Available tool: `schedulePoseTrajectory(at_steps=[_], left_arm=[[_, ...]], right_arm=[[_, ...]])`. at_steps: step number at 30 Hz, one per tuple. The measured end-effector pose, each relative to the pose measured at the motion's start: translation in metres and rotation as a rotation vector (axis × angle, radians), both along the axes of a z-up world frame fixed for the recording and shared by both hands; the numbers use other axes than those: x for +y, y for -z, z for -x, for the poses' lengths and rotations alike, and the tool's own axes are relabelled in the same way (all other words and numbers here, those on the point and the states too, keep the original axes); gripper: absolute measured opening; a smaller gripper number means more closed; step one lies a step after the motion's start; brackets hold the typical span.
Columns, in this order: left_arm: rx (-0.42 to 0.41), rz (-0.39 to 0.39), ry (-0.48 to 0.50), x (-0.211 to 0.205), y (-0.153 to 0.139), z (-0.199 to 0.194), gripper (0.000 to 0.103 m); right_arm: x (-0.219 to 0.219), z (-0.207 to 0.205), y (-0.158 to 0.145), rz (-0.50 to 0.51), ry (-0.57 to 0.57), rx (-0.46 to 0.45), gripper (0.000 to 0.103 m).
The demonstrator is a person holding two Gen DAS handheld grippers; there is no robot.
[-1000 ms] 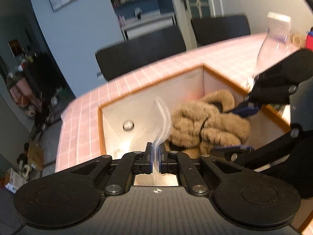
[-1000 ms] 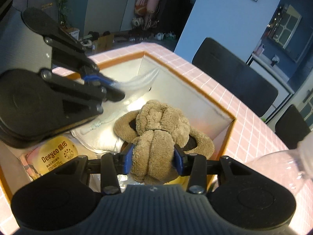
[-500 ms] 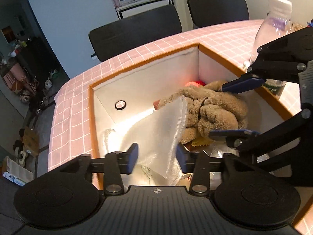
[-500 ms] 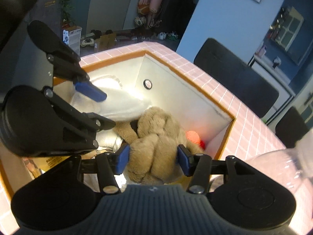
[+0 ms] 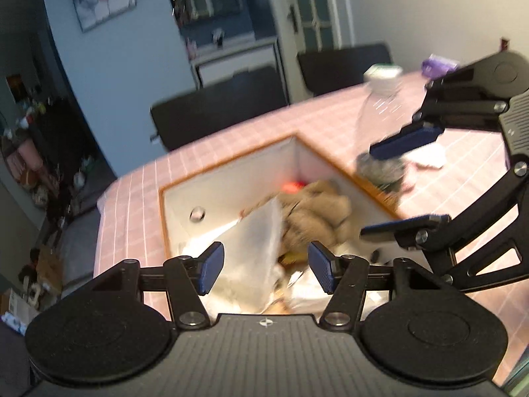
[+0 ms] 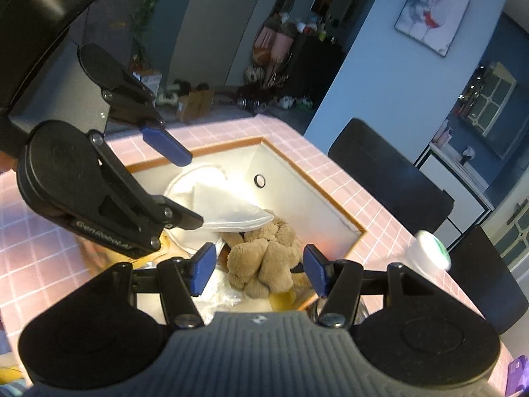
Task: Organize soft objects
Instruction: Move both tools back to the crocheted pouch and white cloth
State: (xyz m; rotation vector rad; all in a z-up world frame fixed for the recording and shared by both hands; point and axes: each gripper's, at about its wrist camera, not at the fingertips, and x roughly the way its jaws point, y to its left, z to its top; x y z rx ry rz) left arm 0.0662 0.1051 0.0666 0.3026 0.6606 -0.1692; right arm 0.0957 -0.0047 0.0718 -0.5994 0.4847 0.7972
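A brown plush toy [image 6: 264,261] lies in the white box [image 6: 307,192] with an orange rim; it also shows in the left wrist view [image 5: 317,218]. A white translucent bag [image 6: 228,211] lies beside it, leaning on other items, also in the left wrist view [image 5: 254,248]. My left gripper [image 5: 264,269] is open and empty above the box's near side. My right gripper [image 6: 258,271] is open and empty above the plush toy. Each gripper shows in the other's view: the right [image 5: 406,185], the left [image 6: 178,185].
The box sits on a pink checked tablecloth [image 5: 139,205]. A clear plastic bottle [image 5: 380,125] with a white cap stands just right of the box. A red item [image 5: 294,186] lies in the box's far corner. Black chairs [image 5: 221,112] stand behind the table.
The left gripper opened and let go of the white bag, which now lies in the box. The right gripper opened off the plush toy. Both grippers rose and drew back.
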Motion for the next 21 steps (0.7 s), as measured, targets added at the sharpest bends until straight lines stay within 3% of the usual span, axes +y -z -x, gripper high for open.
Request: schedulePoseTrajectory(at_steps=[6,10,14,21], left_arm=[[-0.14,0.073,0.112,-0.044,-0.014,0.032,0.069],[-0.189,0.111,0.192,-0.08,-0.01,0.04,0.064],[-0.183,0.115,0.277,-0.121,0.004,0.035,0.064],[-0.112,0.022,0.337,-0.187,0.04,-0.017,0.064]], right_arm=[[-0.058,0.019,-0.01,-0.051,0.035,0.005,0.06],[-0.101,0.02,-0.005,-0.067,0.106,0.025,0.061],[-0.142,0.012,0.01,-0.077,0.197,0.069,0.061],[-0.194,-0.019,0.042,-0.063,0.338,0.141,0.06]])
